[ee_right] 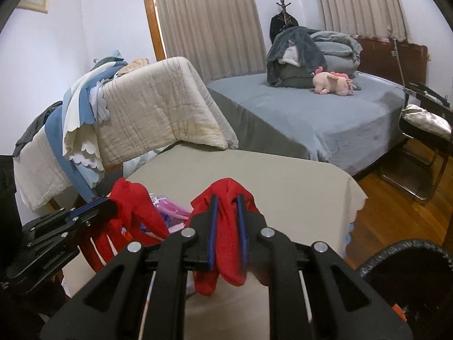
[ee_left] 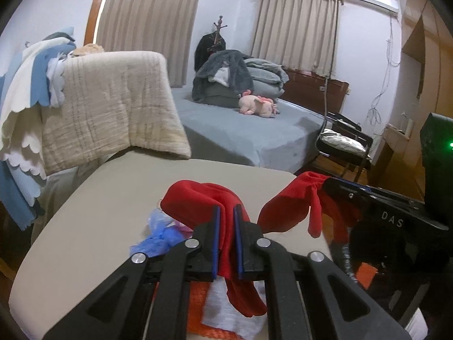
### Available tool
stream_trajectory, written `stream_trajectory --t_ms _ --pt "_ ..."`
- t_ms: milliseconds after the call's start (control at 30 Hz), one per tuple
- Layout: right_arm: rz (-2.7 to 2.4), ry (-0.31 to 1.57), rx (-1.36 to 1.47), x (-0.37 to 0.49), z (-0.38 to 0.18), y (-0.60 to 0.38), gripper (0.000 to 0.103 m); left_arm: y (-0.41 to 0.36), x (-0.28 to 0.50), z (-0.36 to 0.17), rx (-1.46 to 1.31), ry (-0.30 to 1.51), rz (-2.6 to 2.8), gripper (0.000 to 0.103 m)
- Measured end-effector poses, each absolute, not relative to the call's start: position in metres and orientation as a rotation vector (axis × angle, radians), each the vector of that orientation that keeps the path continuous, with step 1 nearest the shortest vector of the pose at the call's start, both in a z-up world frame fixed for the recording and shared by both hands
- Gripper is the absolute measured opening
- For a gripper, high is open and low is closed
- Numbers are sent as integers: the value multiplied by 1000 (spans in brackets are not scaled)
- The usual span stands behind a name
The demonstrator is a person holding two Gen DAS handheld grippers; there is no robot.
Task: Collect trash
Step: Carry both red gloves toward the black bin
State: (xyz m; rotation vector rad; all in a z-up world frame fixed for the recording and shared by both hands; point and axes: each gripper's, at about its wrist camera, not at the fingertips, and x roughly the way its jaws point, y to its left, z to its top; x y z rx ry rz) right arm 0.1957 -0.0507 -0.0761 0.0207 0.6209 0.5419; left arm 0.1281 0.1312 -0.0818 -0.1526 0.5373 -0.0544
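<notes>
Left tongs (ee_left: pixel 226 221) clamp red cloth (ee_left: pixel 195 198) | right tongs (ee_right: pixel 228 212) clamp it too | cloth's lower edge hidden

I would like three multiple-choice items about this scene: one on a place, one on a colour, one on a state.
1. Where does the pink plush toy lie?
A. on the bed
B. on the floor
C. on the chair

2. What colour is the cloth in both grippers?
A. green
B. red
C. yellow

3. How is the left hand-held gripper?
A. wide open, empty
B. out of view
C. shut on cloth

Key: 1 A, the pink plush toy rests on the bed. 2 B, the red cloth shows it. 3 C, the left hand-held gripper pinches that fabric.
</notes>
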Motion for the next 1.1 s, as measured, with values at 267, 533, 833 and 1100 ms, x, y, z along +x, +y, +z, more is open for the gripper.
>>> stream_trajectory --t_ms 267,533,833,1100 --pt "499 593 38 171 -61 -86 13 99 124 -71 -133 526 -116 9" --pt "427 572 48 149 -52 -127 13 60 119 -65 -112 520 -193 9" --pt "339 562 54 130 -49 -174 13 14 116 -64 -89 526 -291 9" --pt "231 573 65 111 -55 -224 13 -40 115 -70 -55 539 -407 9"
